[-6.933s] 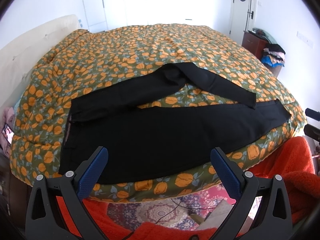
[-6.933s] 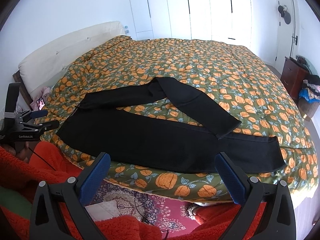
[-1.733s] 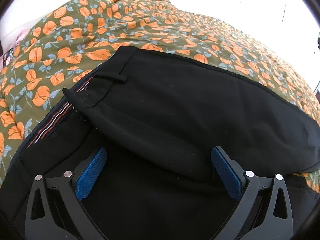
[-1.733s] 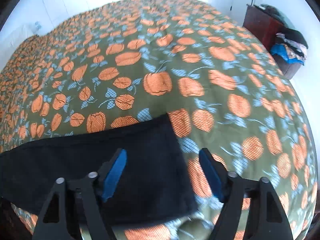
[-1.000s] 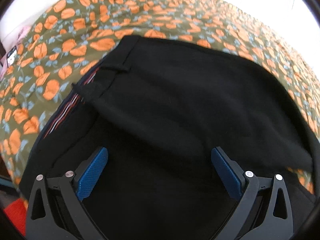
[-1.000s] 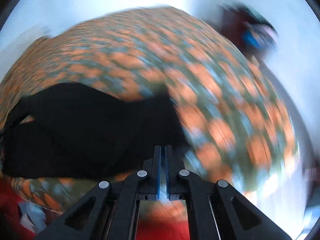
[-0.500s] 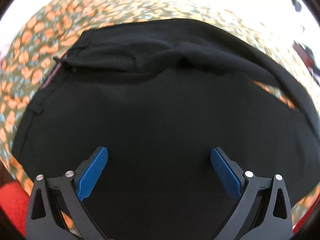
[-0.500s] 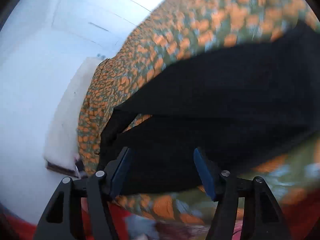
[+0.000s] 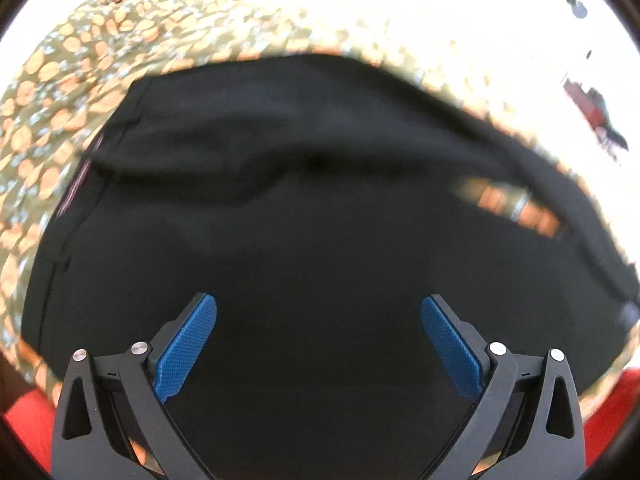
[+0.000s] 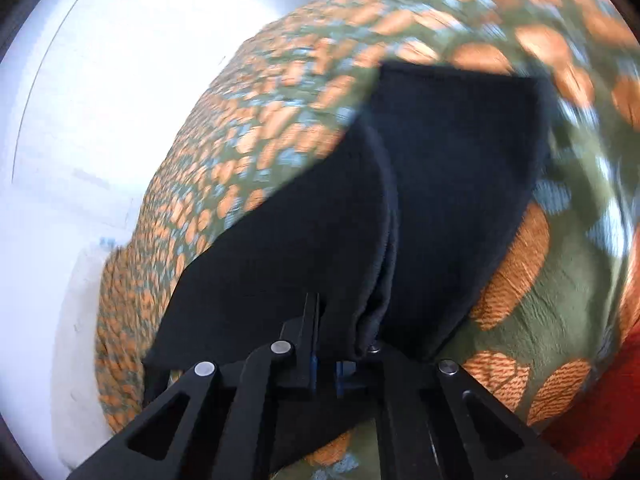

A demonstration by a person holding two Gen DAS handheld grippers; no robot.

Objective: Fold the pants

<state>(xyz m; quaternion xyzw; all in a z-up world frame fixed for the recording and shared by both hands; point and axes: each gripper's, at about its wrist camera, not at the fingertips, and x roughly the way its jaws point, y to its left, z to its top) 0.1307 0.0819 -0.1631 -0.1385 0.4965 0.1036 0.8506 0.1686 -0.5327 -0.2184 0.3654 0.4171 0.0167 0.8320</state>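
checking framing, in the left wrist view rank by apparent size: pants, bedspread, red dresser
1. pants, filling most of the frame, though they lie nearest the camera
2. bedspread, a patterned band around them
3. red dresser, tiny at the right edge

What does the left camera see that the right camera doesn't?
Only the left wrist view shows the left gripper, its blue pads wide apart above the pants, gripping nothing, and the striped lining inside the waistband at the left edge.

Only the right wrist view shows the right gripper, shut on a bunched fold of the pants, plus the white wall.

Both views show the black pants lying on the orange-and-green bedspread, and red fabric near the bottom edge.
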